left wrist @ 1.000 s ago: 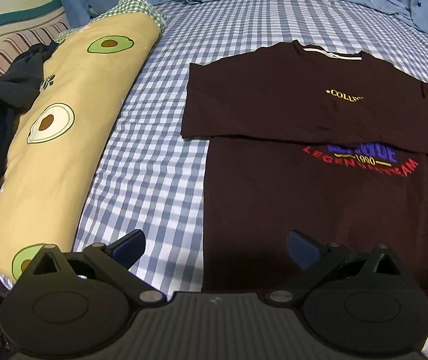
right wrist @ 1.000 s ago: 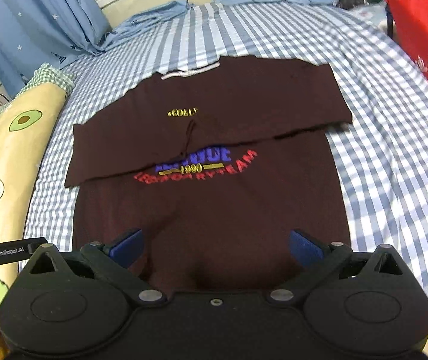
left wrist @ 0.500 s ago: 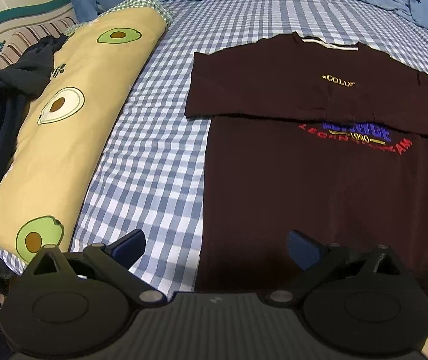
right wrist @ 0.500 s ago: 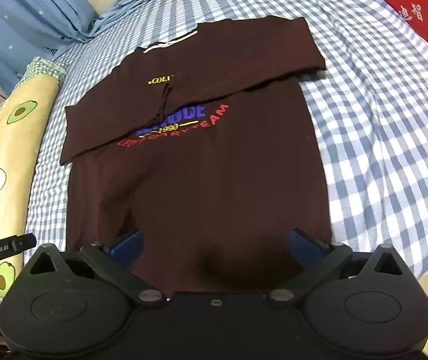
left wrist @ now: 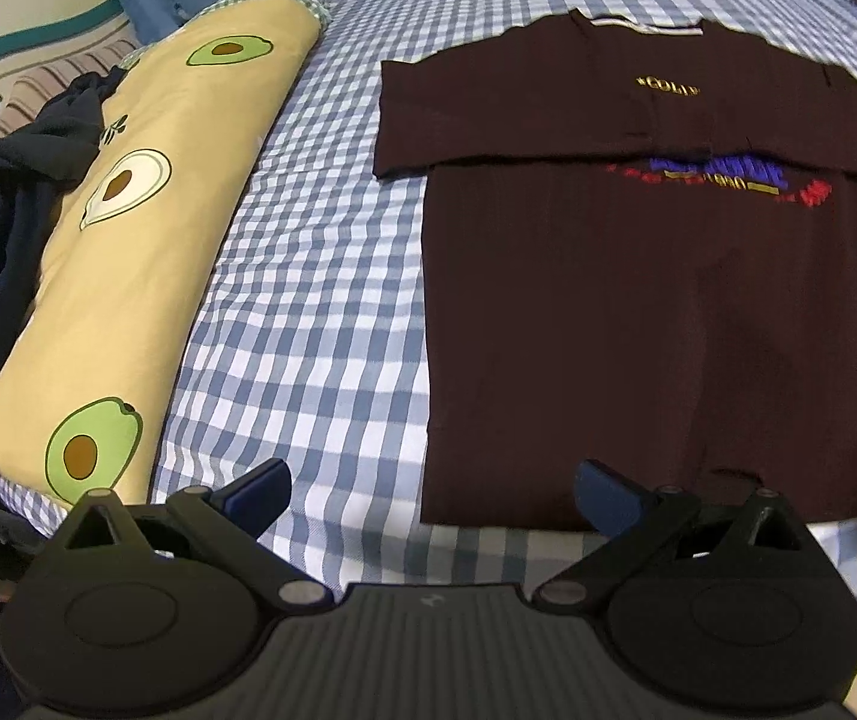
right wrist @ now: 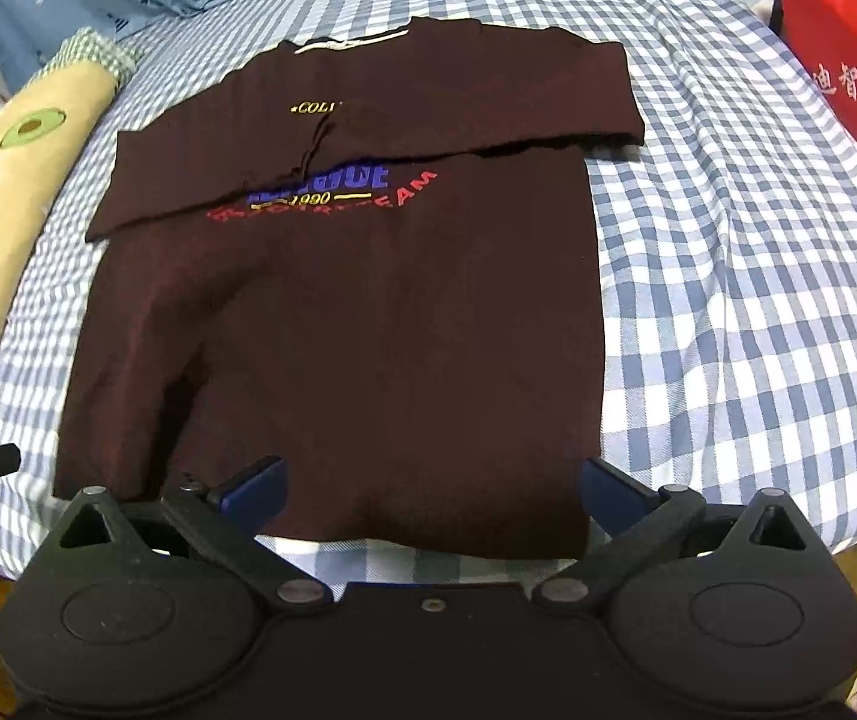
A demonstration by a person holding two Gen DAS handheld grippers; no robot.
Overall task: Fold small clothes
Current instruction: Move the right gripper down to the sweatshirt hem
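Both grippers, left gripper (left wrist: pixel 431 495) and right gripper (right wrist: pixel 431 489), spread wide, empty; T-shirt (right wrist: pixel 344 324) hem just ahead.

The dark maroon T-shirt (right wrist: pixel 356 312) looked like soft matt cloth with stitched lettering; the checked sheet (left wrist: pixel 308 324) was woven cotton, the avocado-print quilt (left wrist: pixel 128 228) smooth fabric.
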